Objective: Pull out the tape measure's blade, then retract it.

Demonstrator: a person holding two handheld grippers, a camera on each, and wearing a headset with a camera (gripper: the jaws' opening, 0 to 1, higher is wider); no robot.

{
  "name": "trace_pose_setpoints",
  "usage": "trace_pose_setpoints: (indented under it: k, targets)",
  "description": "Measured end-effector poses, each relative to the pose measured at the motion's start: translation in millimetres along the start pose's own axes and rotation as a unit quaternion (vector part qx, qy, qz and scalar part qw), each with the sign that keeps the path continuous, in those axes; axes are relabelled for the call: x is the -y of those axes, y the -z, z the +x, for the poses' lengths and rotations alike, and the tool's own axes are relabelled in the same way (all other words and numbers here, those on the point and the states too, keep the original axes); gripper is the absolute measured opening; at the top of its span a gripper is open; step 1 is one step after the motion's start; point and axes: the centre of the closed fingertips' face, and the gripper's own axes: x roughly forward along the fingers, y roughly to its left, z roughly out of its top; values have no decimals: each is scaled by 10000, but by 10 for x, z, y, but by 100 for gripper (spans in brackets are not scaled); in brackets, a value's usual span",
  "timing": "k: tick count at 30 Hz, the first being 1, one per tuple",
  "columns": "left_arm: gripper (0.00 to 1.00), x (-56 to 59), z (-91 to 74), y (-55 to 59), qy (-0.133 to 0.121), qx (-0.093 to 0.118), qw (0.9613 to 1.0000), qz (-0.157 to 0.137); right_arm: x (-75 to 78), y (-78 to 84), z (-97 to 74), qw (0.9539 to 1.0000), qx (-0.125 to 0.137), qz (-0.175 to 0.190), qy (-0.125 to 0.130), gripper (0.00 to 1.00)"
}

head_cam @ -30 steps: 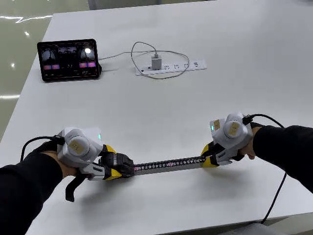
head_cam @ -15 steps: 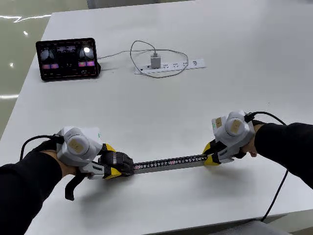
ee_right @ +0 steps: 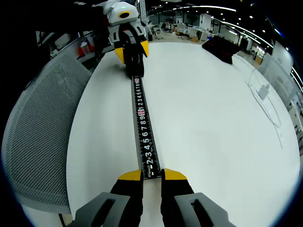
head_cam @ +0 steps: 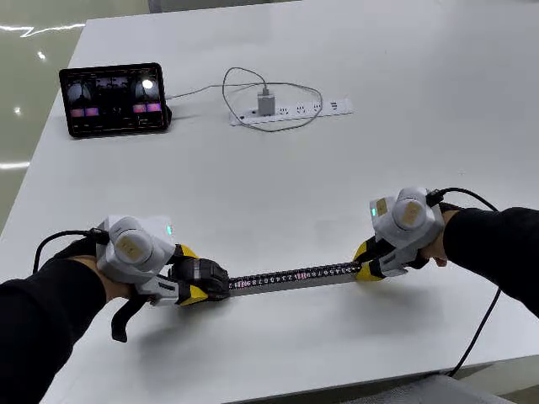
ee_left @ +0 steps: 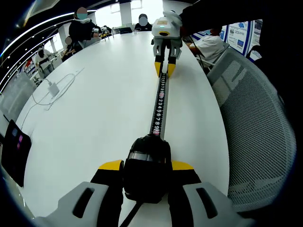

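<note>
Head view has the tape measure lying near the front edge of the white table [head_cam: 337, 168], its black case [ee_left: 147, 163] to the left and its blade [head_cam: 290, 276] drawn out to the right, straight and low over the tabletop. The blade is dark with white numerals and a few red marks, and the low numbers sit at its free end in the right gripper view.

The left gripper [head_cam: 195, 276] is closed around the case, one yellow-tipped jaw on each side. That hold likely anchors the case so the pull draws out the blade instead of dragging the whole tool. The right gripper [ee_right: 151, 176] is pinched almost fully closed on the blade's free end. It sits well apart from the left one and in line with it, which keeps the blade taut and unkinked. Judging by this spread, the pull-out is well along and retraction has not begun.

Further back on the table, a tablet [head_cam: 114, 99] stands at the left, and a power strip [head_cam: 290, 110] lies with a charger [head_cam: 268, 104] and looped cable [head_cam: 244, 84].
</note>
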Motion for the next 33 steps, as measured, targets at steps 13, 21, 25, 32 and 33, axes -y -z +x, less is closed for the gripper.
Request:
trace_pose_setpoints:
  k: [13, 21, 25, 32, 33]
  targets:
    - [30, 10, -9, -7, -8, 3, 10000, -6, 16, 52, -31, 10000, -43, -6, 18, 10]
    - [30, 12, -4, -10, -14, 6, 10000, -9, 16, 76, -47, 10000, -49, 26, 35, 10]
    - [30, 10, -2, -11, -16, 7, 10000, -10, 16, 85, -54, 10000, -50, 41, 41, 10]
    - [31, -1, 2, -18, -22, 3, 10000, -41, 13, 72, -46, 9999, -157, -11, 35, 11]
    - [31, -3, 4, -18, -21, 1, 10000, -45, -3, 64, -42, 9998, -181, -12, 39, 11]
